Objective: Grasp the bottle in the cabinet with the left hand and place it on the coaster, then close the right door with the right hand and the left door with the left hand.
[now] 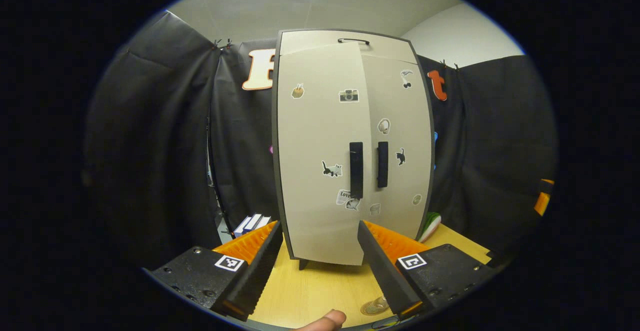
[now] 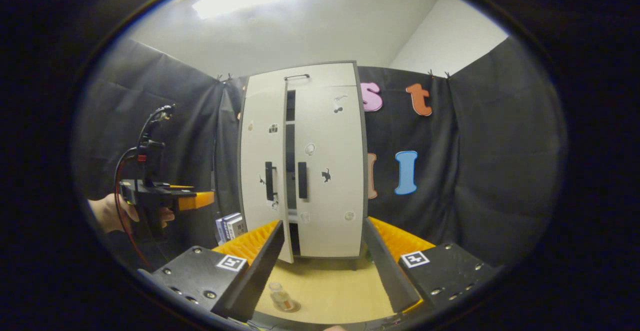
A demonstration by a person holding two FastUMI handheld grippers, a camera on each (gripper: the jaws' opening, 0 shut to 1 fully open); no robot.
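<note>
Clear glass, small and capped: the bottle [image 2: 281, 297] stands on a round coaster [image 2: 289, 306] on the tabletop [image 2: 330, 286], before the cabinet [image 2: 327, 171]. Its right door [image 2: 332, 181] is shut; the left door [image 2: 264, 171] is ajar. Both the left tool [image 1: 320, 266] and the right tool [image 2: 325, 271] gape, holding nothing.

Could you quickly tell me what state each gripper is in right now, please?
Left gripper: open, holding nothing, facing the cabinet.
Right gripper: open, holding nothing, above the bottle on the table.
</note>
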